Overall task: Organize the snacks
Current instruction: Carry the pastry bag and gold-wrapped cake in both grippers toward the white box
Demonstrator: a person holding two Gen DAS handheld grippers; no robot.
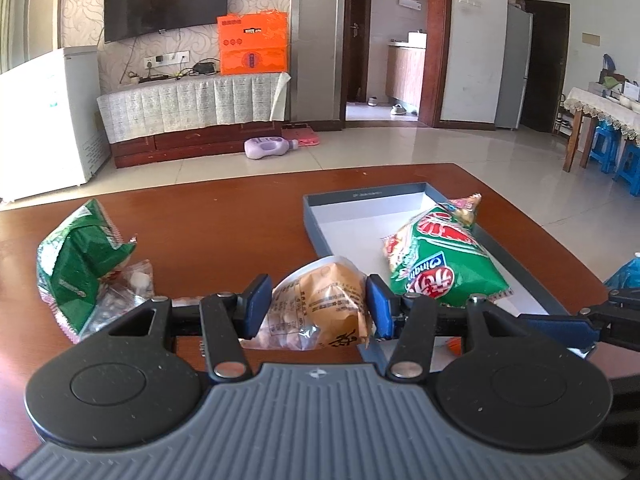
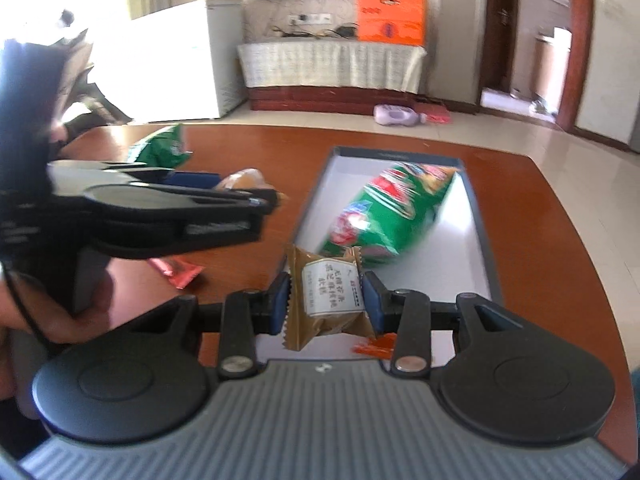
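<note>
Both grippers clamp packets, left gripper (image 1: 320, 306) a tan snack bag (image 1: 320, 312), right gripper (image 2: 326, 300) a brown pastry packet (image 2: 326, 296); crinkly film could slip short of the grey tray (image 2: 486, 248) at frame centre.

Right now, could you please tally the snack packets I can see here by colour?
Green: 2 (crumpled green bag on table; green-and-red bag in tray)
Brown: 2 (large brown packet in left gripper jaws; small brown packet in right gripper jaws)
Red or orange: 2 (red packet; orange packet)
Clear: 1 (clear packet)
Total: 7
</note>
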